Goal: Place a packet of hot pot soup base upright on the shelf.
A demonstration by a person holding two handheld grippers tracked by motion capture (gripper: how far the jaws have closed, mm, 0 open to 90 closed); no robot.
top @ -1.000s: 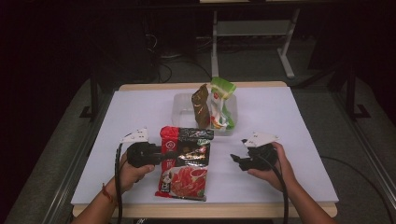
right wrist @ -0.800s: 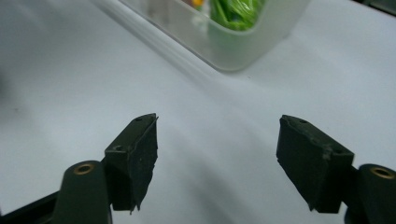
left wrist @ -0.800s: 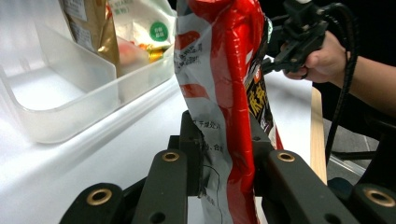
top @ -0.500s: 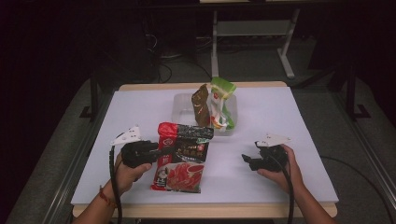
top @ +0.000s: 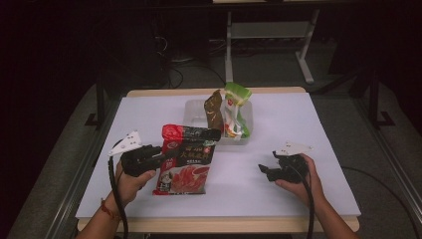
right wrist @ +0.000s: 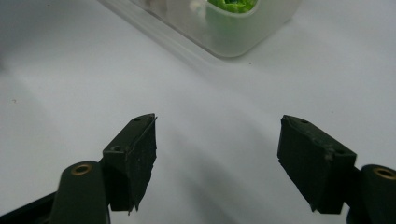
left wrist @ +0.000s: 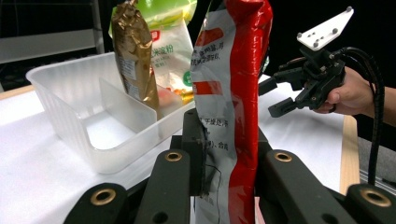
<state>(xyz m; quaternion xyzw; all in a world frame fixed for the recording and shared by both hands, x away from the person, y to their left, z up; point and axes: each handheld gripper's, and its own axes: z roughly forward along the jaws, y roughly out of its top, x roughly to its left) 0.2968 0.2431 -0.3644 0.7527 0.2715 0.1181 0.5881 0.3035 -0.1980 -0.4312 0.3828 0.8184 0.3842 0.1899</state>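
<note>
While the left hand-held gripper (top: 161, 157) has its jaws clamped on the left edge of the red soup-base pouch (top: 185, 160), the pouch hangs from that edge above the white tabletop (top: 308, 119), its lower end near the surface. To the right, well apart from the pouch, the right hand-held gripper (top: 264, 170) sits low over the tabletop with its jaws apart and nothing between them. Farther back stands the clear divided bin (top: 195, 110), with a brown pouch (top: 214, 107) and a green-topped packet (top: 235, 107) leaning upright in its right-hand part.

The grip is a thin pinch on one edge of a floppy, heavy-looking pouch, so I judge it could slide out or swing and fold as it travels. If it goes to the bin, its loose end might catch the near wall or knock the two standing packets over.

The left gripper view shows the pinch closely: the pouch (left wrist: 231, 93) runs upright between the black jaws, with the bin's empty compartment (left wrist: 100, 123) and its divider just behind. The high view gives what that view lacks, the whole layout and the gap between pouch and bin. The right gripper view confirms the spread pads (right wrist: 140, 154) over bare tabletop, with a bin corner (right wrist: 229, 37) ahead.
</note>
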